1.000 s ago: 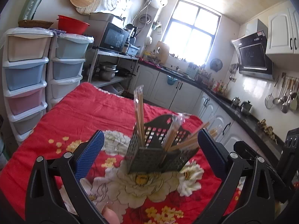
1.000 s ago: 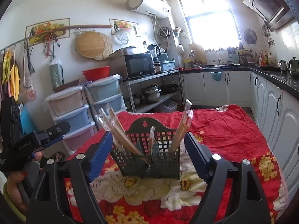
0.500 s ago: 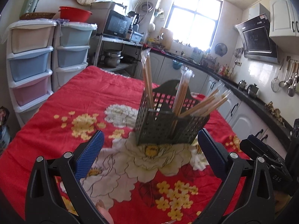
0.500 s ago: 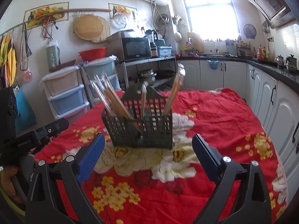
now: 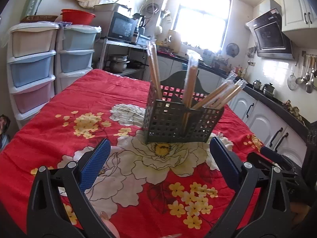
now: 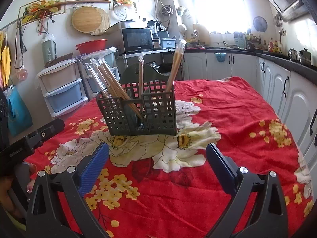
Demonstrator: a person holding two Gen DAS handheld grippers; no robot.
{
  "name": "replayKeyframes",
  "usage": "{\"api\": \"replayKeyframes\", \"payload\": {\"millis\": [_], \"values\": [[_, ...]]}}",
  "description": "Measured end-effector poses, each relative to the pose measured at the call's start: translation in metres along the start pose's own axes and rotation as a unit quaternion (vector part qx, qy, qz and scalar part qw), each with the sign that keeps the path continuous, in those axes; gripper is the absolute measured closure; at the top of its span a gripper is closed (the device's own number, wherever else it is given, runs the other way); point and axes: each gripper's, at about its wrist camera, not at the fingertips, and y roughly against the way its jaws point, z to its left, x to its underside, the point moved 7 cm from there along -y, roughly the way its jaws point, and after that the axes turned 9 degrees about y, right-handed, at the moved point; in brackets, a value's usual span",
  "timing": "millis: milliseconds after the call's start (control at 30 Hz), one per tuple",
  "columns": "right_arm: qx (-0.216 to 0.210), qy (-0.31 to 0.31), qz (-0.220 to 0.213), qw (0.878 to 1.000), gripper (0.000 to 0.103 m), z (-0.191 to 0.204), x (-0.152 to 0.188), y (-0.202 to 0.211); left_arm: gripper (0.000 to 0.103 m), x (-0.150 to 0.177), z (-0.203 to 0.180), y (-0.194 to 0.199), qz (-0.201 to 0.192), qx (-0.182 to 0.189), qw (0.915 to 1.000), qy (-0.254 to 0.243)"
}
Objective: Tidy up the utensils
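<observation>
We note the utensil caddy point(image 6: 141, 110) upright on the red-clothed worktop point(image 6: 227, 119), straight ahead of both tongs, wrapped chopsticks point(image 6: 111, 83) standing inside. Left tongs point(image 5: 158, 163) gape empty; right tongs point(image 6: 157, 163), just widened, likewise; neither nearer.

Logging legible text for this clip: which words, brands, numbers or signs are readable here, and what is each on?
Nothing can be read with confidence.
Brand mark under the door of the microwave: too small to read.
White print on the black side of the left tongs: blurred, unreadable.
Labels on the bottles on the counter: too small to read.
</observation>
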Motion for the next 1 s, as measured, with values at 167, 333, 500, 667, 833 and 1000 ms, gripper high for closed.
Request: {"api": "replayKeyframes", "payload": {"millis": [167, 333, 500, 667, 833, 1000], "values": [[0.006, -0.002, -0.014, 1.0, 0.007, 0.0, 0.005, 0.002, 0.011, 0.004, -0.008, 0.006, -0.025, 0.006, 0.9996, -0.014], [0.022, -0.012, -0.061, 0.998, 0.007, -0.003, 0.003, 0.018, 0.011, 0.01, -0.015, 0.009, -0.043, 0.016, 0.9986, -0.026], [0.037, -0.017, -0.107, 0.993, 0.007, -0.006, 0.0, 0.034, 0.011, 0.012, -0.017, 0.009, -0.062, 0.007, 0.9975, -0.033], [0.04, -0.004, -0.135, 0.99, 0.007, -0.001, -0.002, 0.044, 0.011, 0.012, -0.016, 0.011, -0.071, 0.007, 0.9969, -0.033], [0.04, 0.011, -0.135, 0.99, 0.007, 0.006, -0.001, 0.044, 0.011, 0.011, -0.014, 0.011, -0.073, 0.008, 0.9968, -0.029], [0.04, 0.011, -0.133, 0.99, 0.007, 0.007, 0.001, 0.043, 0.011, 0.011, -0.014, 0.012, -0.075, 0.009, 0.9967, -0.028]]}}
